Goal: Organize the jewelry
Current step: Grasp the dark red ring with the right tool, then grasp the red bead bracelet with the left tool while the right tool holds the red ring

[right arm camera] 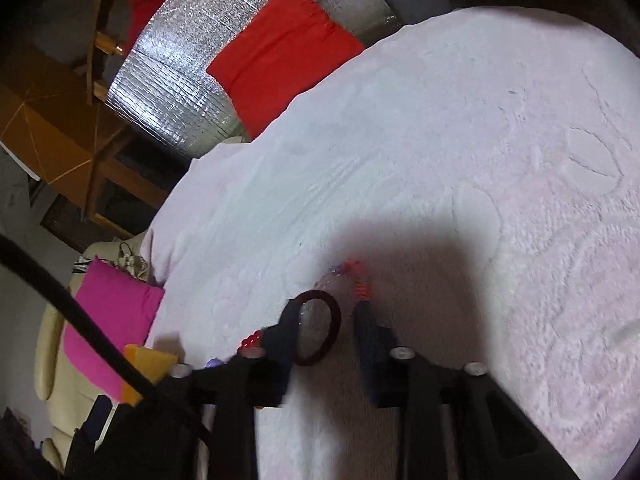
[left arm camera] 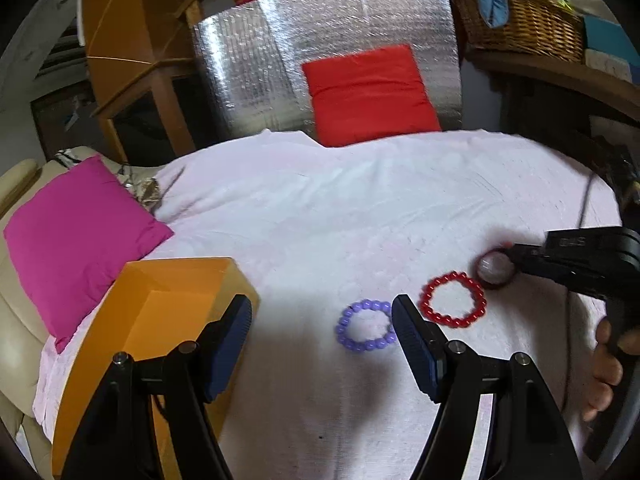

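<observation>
A purple bead bracelet [left arm camera: 366, 330] and a red bead bracelet [left arm camera: 453, 299] lie on the pale pink cloth [left arm camera: 320, 220]. An open orange box [left arm camera: 160, 312] stands at the left. My left gripper [left arm camera: 322, 320] is open and empty, above the cloth between the box and the purple bracelet. My right gripper [right arm camera: 326, 314] is open around a dark red bangle [right arm camera: 320, 332], which rests against its left finger; a small red beaded piece [right arm camera: 360, 280] lies just ahead. In the left wrist view the bangle [left arm camera: 496, 270] sits at the right gripper's tips, right of the red bracelet.
A magenta cushion [left arm camera: 80, 236] lies at the left edge by a cream sofa. A red cushion [left arm camera: 368, 92] leans on a silver foil panel [left arm camera: 248, 72] at the back. A wicker basket [left arm camera: 524, 20] stands on a shelf at the back right.
</observation>
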Motion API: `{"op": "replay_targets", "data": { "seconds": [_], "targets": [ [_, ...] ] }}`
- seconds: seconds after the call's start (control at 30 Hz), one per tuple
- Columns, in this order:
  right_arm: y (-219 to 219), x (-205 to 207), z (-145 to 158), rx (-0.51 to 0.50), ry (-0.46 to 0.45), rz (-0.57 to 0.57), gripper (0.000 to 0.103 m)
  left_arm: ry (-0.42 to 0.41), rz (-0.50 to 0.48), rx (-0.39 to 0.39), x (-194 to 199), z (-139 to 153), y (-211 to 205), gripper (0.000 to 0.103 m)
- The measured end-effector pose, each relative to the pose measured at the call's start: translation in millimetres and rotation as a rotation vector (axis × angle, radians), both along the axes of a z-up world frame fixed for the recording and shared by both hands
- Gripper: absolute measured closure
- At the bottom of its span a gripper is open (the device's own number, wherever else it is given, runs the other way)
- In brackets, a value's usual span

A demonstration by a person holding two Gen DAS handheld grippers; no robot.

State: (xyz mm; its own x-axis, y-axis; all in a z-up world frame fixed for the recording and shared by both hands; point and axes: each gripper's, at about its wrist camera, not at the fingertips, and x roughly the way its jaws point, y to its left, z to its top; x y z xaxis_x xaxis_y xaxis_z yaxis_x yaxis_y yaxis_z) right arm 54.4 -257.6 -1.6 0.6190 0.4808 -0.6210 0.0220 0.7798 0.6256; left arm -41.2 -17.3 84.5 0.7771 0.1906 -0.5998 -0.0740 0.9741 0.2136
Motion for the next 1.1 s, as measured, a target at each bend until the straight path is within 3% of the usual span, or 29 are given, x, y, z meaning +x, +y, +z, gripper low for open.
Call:
{"op": "replay_targets", "data": {
  "seconds": [0.1,0.17,0.43,0.73,0.87,0.97,1.03,1.07,1.1],
  "targets": [
    [8.7,4.9,-2.8,-0.074,0.0,0.011,0.095,0.021,-0.02,0.002,3.9,-5.4,-5.7,0.03],
    [7.2,3.4,0.1,-0.099,-0.012,0.014,0.097,0.036,-0.032,-0.007,7.0,-8.5,-8.6,0.03],
    [-41.2,-18.4,16.9,-0.053,-0.063,-0.024,0.097,0.071,-0.1,-0.07,22.3,-15.8,-30.9,0.03],
    [-78.9,-30.6,12.5,-0.033,-0.019,-0.056,0.097,0.144,-0.205,-0.141,49.9,-39.6,-69.5,0.03],
    [-81.3,-31.6,10.1,-0.033,0.001,-0.046,0.097,0.185,-0.213,-0.228,65.5,-52.5,-69.7,0.031],
    [-82.3,-34.3,10.7,-0.039,-0.003,-0.036,0.097,0.234,-0.244,-0.262,71.6,-64.0,-72.9,0.068],
    [-81.3,-34.7,10.5,-0.046,-0.004,-0.029,0.097,0.212,-0.253,-0.248,69.5,-64.6,-75.7,0.086],
    [-80.5,-34.9,10.7,-0.048,-0.004,-0.028,0.097,0.219,-0.264,-0.263,69.7,-63.9,-75.5,0.093],
    [-78.8,-34.3,11.1,-0.049,-0.003,-0.025,0.097,0.218,-0.264,-0.28,68.8,-62.7,-73.2,0.093]
  ]
}}
